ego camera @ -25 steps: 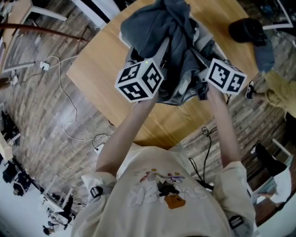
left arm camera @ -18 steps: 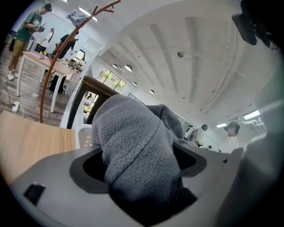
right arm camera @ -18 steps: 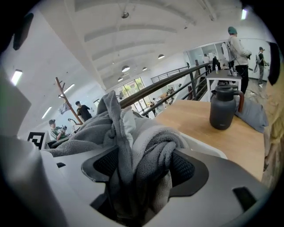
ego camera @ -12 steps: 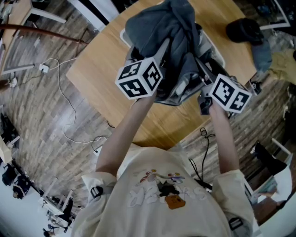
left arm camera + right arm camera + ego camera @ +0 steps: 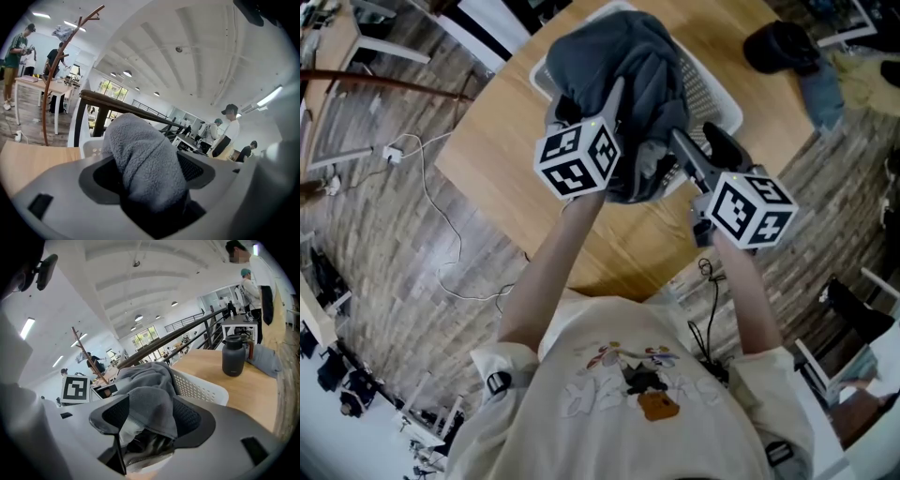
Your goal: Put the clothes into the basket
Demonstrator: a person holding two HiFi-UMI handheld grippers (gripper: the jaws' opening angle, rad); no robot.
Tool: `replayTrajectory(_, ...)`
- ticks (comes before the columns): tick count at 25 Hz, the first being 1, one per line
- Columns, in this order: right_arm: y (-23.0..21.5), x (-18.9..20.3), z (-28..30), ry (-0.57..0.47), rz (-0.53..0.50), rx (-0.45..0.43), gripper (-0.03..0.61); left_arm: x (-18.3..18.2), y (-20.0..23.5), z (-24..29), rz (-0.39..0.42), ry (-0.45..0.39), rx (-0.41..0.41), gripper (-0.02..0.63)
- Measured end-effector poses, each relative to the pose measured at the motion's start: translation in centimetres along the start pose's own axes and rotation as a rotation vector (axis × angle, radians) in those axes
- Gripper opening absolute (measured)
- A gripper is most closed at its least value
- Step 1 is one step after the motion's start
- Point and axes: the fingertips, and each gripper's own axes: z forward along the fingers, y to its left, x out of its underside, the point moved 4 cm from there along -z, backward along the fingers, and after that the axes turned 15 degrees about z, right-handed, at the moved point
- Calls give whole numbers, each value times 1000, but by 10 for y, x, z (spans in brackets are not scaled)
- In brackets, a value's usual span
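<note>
Over the white basket (image 5: 719, 101): grey fleece garment (image 5: 614, 61) bunched, mostly above the rim. Left gripper (image 5: 150, 187) and right gripper (image 5: 149, 423) jaws have just been closing and now clamp its folds. Risk: uneven release drapes it over the rim onto the surface (image 5: 502, 159).

The right tool (image 5: 152, 423) has just been closing its jaws on a grey garment (image 5: 150, 385), which fills the gap between them in front of a white perforated basket (image 5: 199, 386). Beyond the basket, a dark bottle (image 5: 233, 355) stands upright on the worktop (image 5: 255, 380).
</note>
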Motion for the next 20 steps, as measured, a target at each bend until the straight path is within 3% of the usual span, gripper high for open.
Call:
replayTrajectory(5,13,13,-12,9,-13,-38,291,-2,-1,-6,-31,15,68,370)
replayTrajectory(10,20,36,-13,81,-45,-73,293,-3,-8,-20,-1,0,78,376)
replayTrajectory(20,42,48,-21,104,-56,-103,293,-9,-13,-41,-21,22,107,376)
